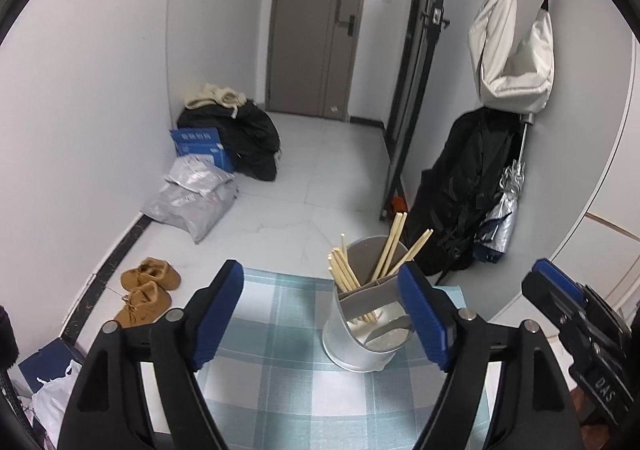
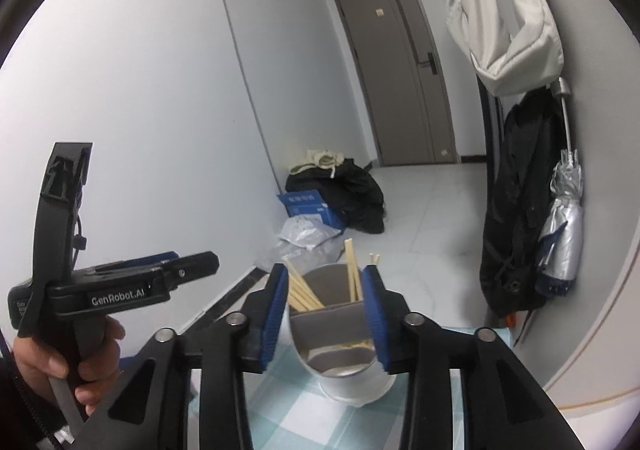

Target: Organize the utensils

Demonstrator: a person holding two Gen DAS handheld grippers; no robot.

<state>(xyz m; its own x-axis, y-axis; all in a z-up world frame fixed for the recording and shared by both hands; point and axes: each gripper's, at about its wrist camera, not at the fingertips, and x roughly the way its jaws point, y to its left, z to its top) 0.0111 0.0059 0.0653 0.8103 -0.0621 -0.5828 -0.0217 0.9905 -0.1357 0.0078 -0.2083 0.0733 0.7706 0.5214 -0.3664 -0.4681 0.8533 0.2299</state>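
A silver utensil holder (image 1: 362,334) with grey dividers stands on the checked tablecloth (image 1: 280,362). Several wooden chopsticks (image 1: 384,250) stand in its back compartments. My left gripper (image 1: 324,314) is open and empty, hovering above the cloth just left of the holder. My right gripper (image 2: 326,318) is open, its blue pads on either side of the holder (image 2: 352,378) rim, gripping nothing. The chopsticks (image 2: 304,294) lean behind the pads. The left gripper (image 2: 120,282) shows at the left of the right wrist view, held in a hand.
The table's far edge is just beyond the holder. On the floor lie brown shoes (image 1: 148,290), grey parcels (image 1: 192,197), a blue box (image 1: 200,145) and black clothes (image 1: 248,141). A white bag (image 1: 512,49), black coat and umbrella (image 1: 500,217) hang on the right wall.
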